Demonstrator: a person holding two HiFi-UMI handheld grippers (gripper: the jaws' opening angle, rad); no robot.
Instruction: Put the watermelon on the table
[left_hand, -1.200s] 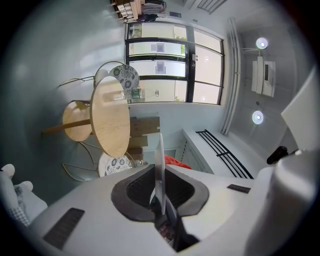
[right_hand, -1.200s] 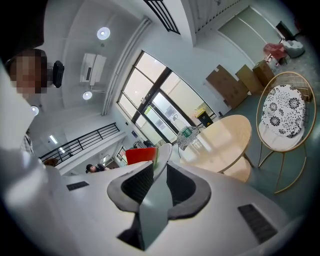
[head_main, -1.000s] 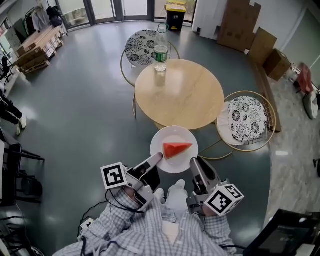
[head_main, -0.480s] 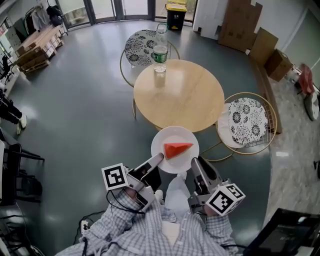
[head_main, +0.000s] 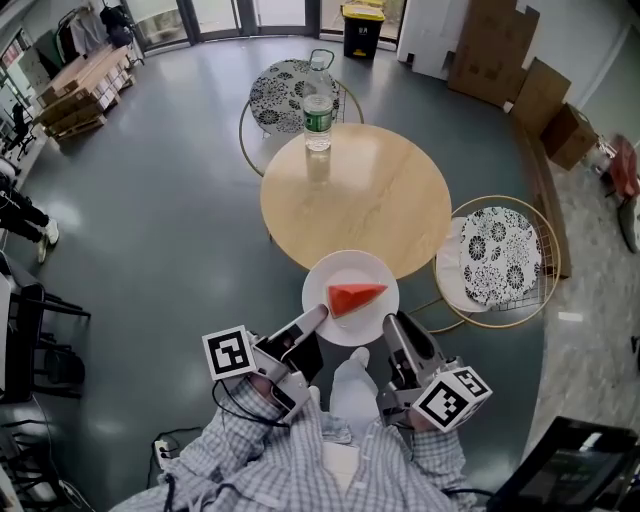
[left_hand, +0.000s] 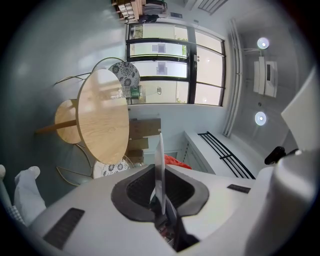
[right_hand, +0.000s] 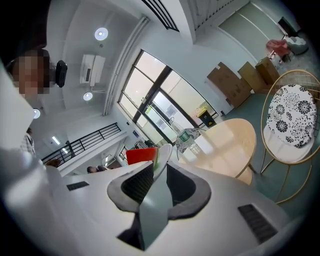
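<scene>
Left gripper (head_main: 316, 315) and right gripper (head_main: 390, 325) jaws clamp the plate (head_main: 345, 270) carrying the watermelon (head_main: 355, 297); the worktop (head_main: 350, 190) lies just beyond, on the far side.

Left gripper view now: the round white plate (left_hand: 159, 160) comes edge-on, a thin line, and it hides nearly all of the red watermelon wedge (left_hand: 175, 161), only a sliver peeking past. Right gripper view: the wedge's lower part is sunk behind jaw and rim. From the head view, the plate covers the near edge of the round pale wooden table (head_main: 355, 195). The label on the clear plastic bottle (head_main: 317, 115) is too small to read, and a black object (head_main: 575, 465) at the lower right corner runs off the picture.
</scene>
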